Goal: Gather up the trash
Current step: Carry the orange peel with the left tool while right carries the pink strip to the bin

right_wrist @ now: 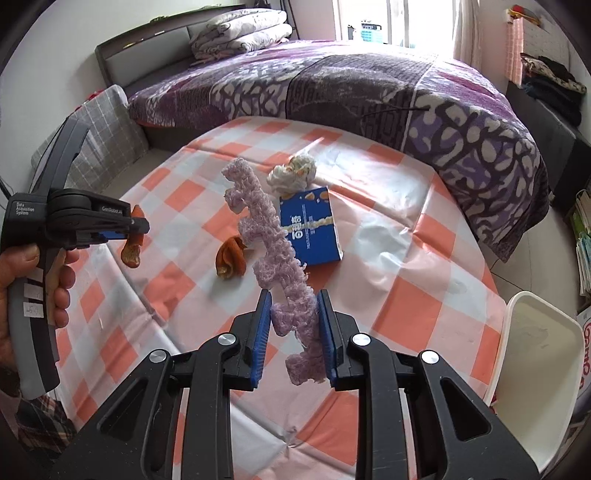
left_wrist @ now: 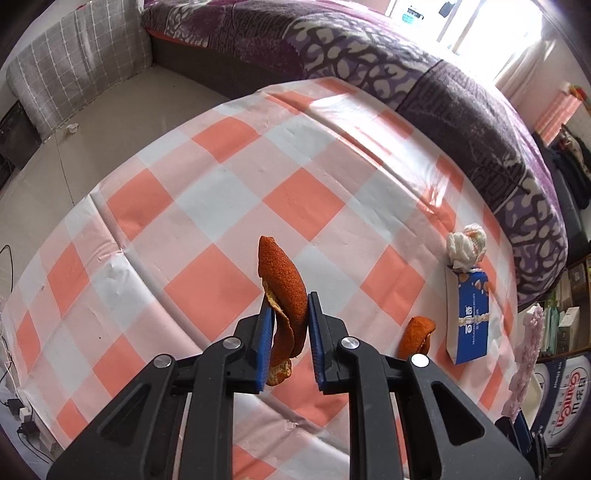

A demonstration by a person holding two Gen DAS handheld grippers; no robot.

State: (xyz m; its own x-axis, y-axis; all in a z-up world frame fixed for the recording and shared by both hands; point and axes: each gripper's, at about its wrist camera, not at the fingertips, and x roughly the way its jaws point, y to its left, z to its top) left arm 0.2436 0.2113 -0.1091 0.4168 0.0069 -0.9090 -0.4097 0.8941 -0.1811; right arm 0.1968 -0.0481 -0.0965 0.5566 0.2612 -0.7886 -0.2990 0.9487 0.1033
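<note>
While my left gripper (left_wrist: pixel 290 306) jaws clamp a curled orange peel strip (left_wrist: pixel 284 291) above the checked worktop (left_wrist: pixel 207 184), my right gripper (right_wrist: pixel 293 306) jaws pinch a lilac crocheted strip (right_wrist: pixel 273 240) aloft.

left half of table (left_wrist: pixel 155 206): wide open
right side: tissue box (right_wrist: pixel 309 227), crumpled paper (right_wrist: pixel 293 173), loose peel (right_wrist: pixel 231 258) clustered

A home bedroom: purple-quilted bed (right_wrist: pixel 332 85), folded bedding (right_wrist: pixel 240 31), checked-cloth table (right_wrist: pixel 406 258) alongside.
</note>
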